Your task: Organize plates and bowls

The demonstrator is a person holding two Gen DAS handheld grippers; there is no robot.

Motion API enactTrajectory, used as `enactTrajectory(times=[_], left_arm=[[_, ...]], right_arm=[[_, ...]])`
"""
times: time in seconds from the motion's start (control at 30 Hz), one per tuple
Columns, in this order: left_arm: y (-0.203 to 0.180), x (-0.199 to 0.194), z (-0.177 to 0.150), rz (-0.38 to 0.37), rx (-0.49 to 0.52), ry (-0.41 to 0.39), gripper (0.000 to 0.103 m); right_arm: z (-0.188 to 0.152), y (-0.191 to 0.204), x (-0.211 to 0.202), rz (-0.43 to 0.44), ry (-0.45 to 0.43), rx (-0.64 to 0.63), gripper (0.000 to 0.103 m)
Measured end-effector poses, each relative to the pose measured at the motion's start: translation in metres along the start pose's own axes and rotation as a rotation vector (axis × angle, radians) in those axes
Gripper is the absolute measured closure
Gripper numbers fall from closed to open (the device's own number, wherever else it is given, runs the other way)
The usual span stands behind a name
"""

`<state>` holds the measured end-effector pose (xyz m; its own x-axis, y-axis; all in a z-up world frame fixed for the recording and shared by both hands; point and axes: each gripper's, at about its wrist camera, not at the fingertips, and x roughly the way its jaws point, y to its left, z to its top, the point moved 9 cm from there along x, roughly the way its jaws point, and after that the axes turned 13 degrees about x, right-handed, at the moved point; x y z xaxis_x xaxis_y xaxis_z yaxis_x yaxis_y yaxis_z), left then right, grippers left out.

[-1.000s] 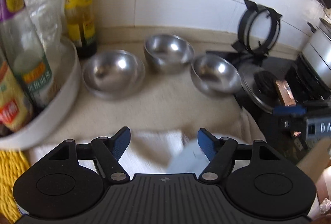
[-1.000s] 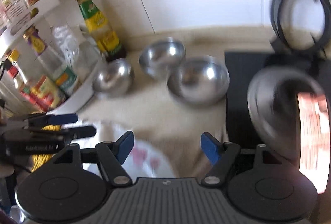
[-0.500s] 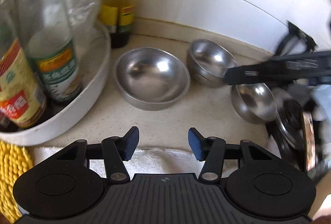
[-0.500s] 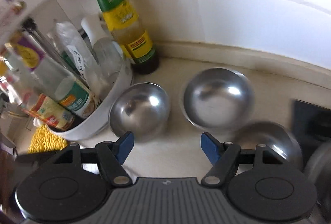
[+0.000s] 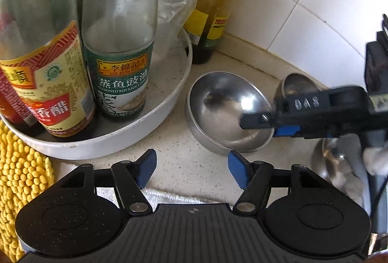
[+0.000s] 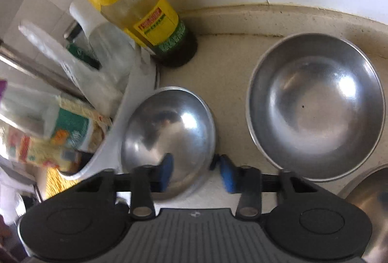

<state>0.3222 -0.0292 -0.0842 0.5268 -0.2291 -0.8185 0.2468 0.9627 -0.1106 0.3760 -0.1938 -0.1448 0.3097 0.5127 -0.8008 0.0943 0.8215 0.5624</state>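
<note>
Three steel bowls stand on the beige counter. In the right wrist view my right gripper (image 6: 195, 172) straddles the near rim of the left bowl (image 6: 167, 127), one blue pad inside and one outside, still partly open. A larger bowl (image 6: 315, 105) sits to its right, and a third bowl (image 6: 368, 192) shows at the right edge. In the left wrist view my left gripper (image 5: 191, 169) is open and empty, just short of the same left bowl (image 5: 223, 112), and the right gripper (image 5: 286, 124) reaches over that bowl's right rim.
A white round tray (image 5: 155, 124) holds sauce bottles (image 5: 121, 49) at the left. A yellow-labelled oil bottle (image 6: 143, 10) stands by the tiled wall. A yellow mat (image 5: 21, 170) and a white cloth (image 5: 169, 197) lie near the front.
Both grippers moved left and closer to the left bowl. The right gripper dropped over that bowl's rim and its jaws have narrowed. The stove is out of view.
</note>
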Motion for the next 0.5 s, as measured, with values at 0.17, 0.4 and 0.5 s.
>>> enactTrajectory(times=[0.17, 0.4, 0.5], left_arm=[[-0.006, 0.012, 0.001, -0.011, 0.037, 0.02, 0.026], [-0.022, 0.024, 0.008, -0.043, 0.088, 0.021, 0.023], [-0.033, 0.035, 0.018, -0.031, 0.156, -0.001, 0.035]], right_arm=[[-0.023, -0.003, -0.005, -0.035, 0.051, -0.109, 0.055], [-0.051, -0.013, -0.051, -0.057, 0.062, -0.15, 0.056], [-0.047, -0.016, -0.058, -0.074, 0.032, -0.127, 0.056]])
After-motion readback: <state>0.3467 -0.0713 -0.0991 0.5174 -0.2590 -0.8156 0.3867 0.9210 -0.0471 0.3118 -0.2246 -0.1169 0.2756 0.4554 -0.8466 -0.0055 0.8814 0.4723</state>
